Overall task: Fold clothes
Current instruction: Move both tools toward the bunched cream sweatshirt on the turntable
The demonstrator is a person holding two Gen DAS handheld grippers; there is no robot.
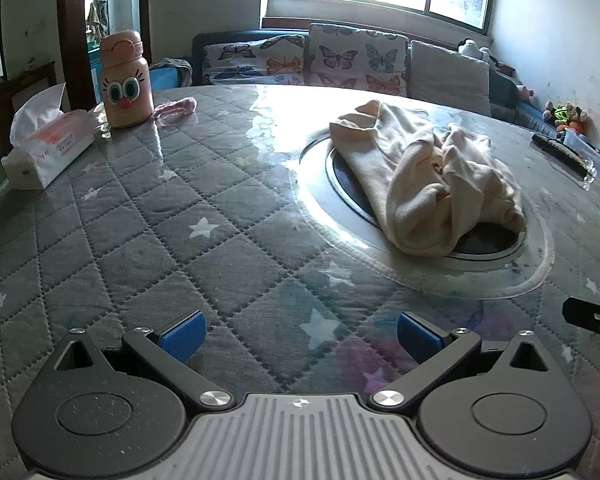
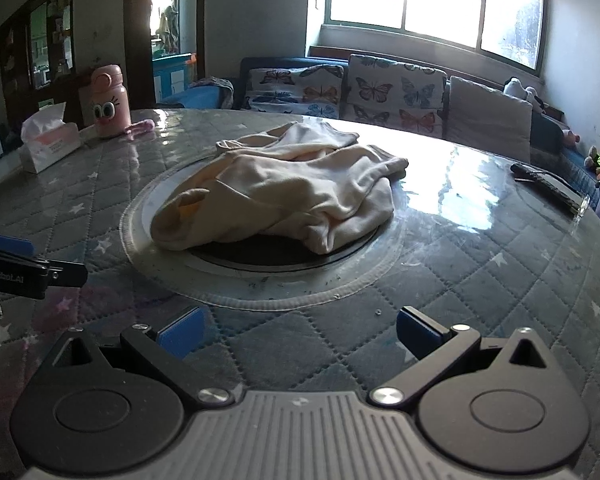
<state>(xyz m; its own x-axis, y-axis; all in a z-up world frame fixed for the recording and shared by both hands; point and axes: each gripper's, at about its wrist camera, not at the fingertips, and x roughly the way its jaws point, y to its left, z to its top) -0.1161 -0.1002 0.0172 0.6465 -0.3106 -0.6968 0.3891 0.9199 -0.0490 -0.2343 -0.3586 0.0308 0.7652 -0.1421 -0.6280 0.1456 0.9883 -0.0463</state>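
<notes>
A cream garment [image 1: 432, 184] lies crumpled in a heap on the round inset in the middle of the table; the right wrist view shows the same cream garment [image 2: 288, 188] straight ahead. My left gripper [image 1: 300, 334] is open over the quilted cover, well short and left of the heap, with nothing between its blue pads [image 1: 184, 334]. My right gripper [image 2: 298, 332] is also open and empty, just in front of the inset's rim. The left gripper [image 2: 24, 264] shows at the left edge of the right wrist view.
A round table with a grey star-quilted cover [image 1: 148, 240] under clear plastic. A pink bottle with a cartoon face [image 1: 125, 80] and a tissue pack [image 1: 48, 148] stand far left. A dark object [image 2: 548, 188] lies far right. A sofa with butterfly cushions [image 2: 396, 92] is behind.
</notes>
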